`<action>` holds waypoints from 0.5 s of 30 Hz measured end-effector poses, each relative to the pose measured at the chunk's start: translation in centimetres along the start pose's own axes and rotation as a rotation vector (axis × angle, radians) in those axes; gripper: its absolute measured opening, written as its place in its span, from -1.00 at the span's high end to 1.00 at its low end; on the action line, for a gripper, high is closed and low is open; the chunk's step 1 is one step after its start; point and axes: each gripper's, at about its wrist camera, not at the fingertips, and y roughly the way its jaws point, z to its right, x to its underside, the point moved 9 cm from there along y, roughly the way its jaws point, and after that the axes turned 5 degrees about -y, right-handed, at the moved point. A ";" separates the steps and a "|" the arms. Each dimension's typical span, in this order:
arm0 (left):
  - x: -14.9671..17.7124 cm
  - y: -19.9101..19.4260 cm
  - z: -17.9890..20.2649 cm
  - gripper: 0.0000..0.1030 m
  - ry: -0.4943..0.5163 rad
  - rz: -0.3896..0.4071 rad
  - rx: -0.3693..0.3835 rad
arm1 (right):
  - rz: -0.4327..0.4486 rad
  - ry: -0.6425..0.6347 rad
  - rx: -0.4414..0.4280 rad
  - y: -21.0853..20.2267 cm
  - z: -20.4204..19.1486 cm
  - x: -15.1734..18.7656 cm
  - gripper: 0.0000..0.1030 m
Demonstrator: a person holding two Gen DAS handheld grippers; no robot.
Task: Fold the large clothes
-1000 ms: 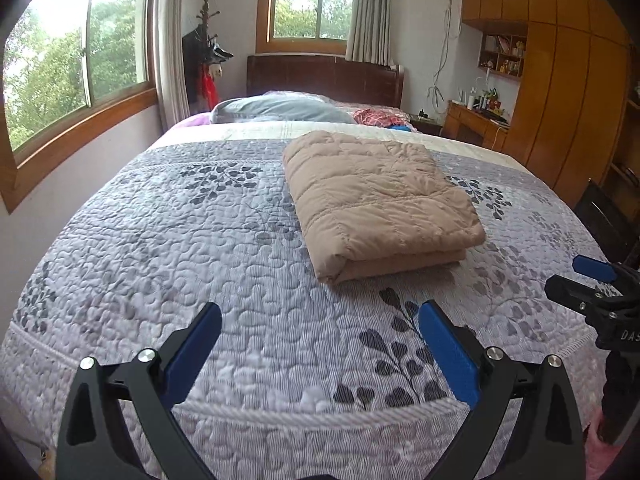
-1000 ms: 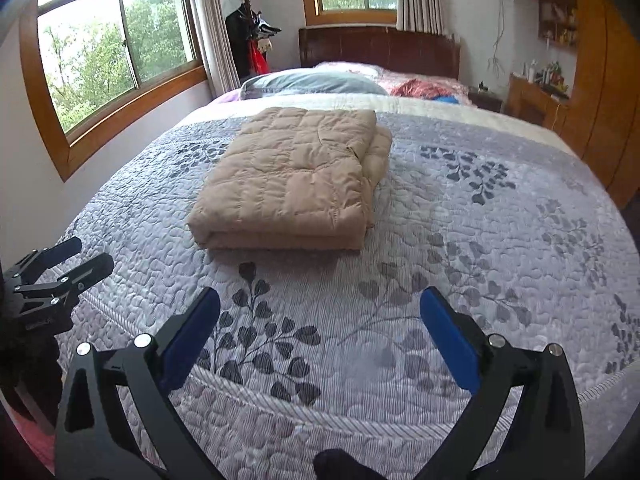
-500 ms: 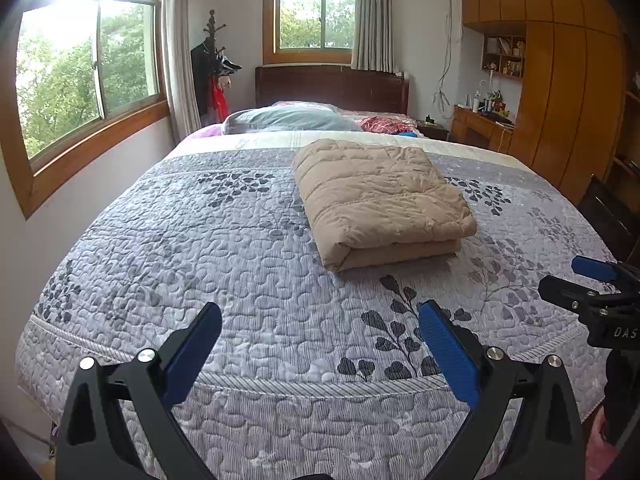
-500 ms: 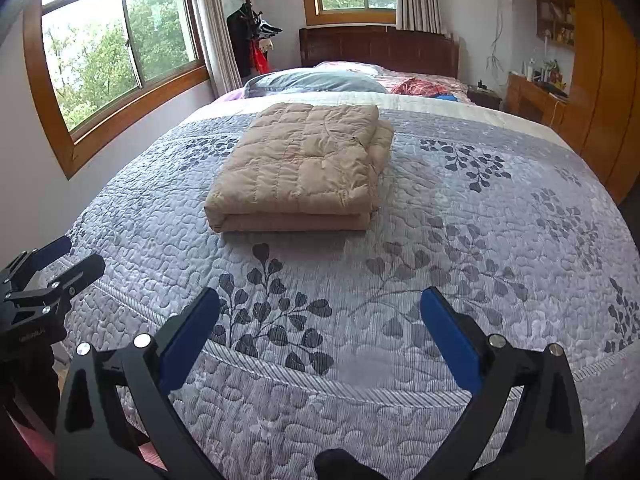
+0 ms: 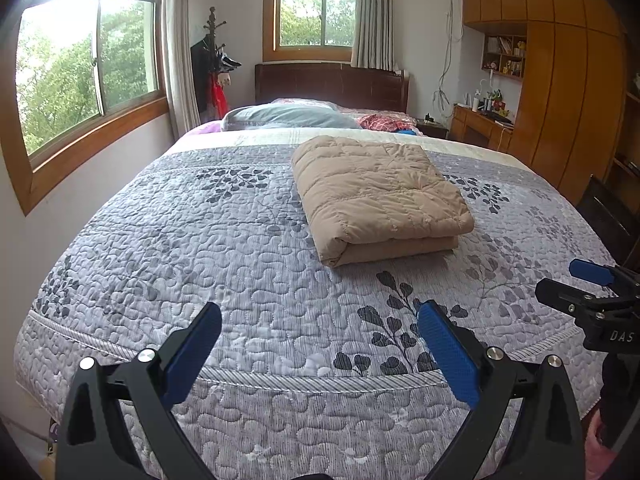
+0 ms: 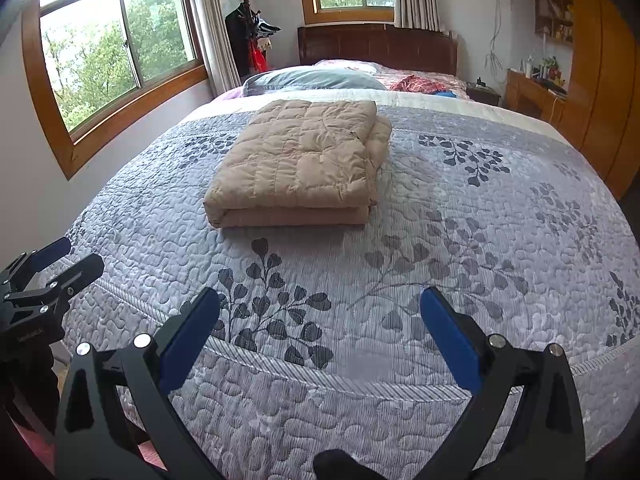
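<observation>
Folded tan coat (image 5: 380,196) well beyond bed's foot edge (image 5: 320,376), nearer neither left gripper (image 5: 320,344) nor right gripper (image 6: 320,340), both spread, empty.

Both wrist views look from the foot of the grey leaf-patterned quilted bed (image 5: 240,240) (image 6: 460,220) toward its headboard, sharing its whole top.

a bedroom around a quilted bed

grey leaf-print bedspread (image 5: 208,248) runs up to a blue-grey pillow (image 5: 292,117) under the dark wooden headboard (image 5: 332,82); coat rack (image 5: 212,68) stands between two windows, wooden wardrobe (image 5: 568,92) on the far side.
</observation>
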 end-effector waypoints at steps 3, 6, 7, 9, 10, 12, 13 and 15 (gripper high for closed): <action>0.1 0.1 0.0 -0.92 0.000 -0.006 0.003 | -0.001 -0.005 0.001 0.1 -0.1 0.0 -0.94; 0.2 0.2 0.0 -0.92 -0.003 -0.009 0.004 | -0.002 -0.006 0.000 0.1 -0.2 0.0 -0.94; 0.1 0.2 0.0 -0.92 -0.002 -0.008 0.004 | -0.002 -0.006 0.000 0.1 -0.2 0.0 -0.94; 0.1 0.2 0.0 -0.92 0.000 -0.008 0.003 | -0.003 -0.007 0.000 0.2 -0.2 0.0 -0.94; 0.2 0.3 -0.1 -0.92 0.000 -0.009 0.004 | -0.005 -0.007 0.000 0.3 -0.2 0.0 -0.94; 0.2 0.3 -0.1 -0.92 0.001 -0.010 0.003 | -0.006 -0.006 -0.002 0.3 -0.2 0.0 -0.94; 0.2 0.4 -0.1 -0.92 0.001 -0.012 0.003 | -0.006 -0.006 -0.002 0.3 -0.2 0.1 -0.94; 0.3 0.5 -0.2 -0.92 0.000 -0.014 0.004 | -0.007 -0.008 -0.003 0.4 -0.2 0.1 -0.94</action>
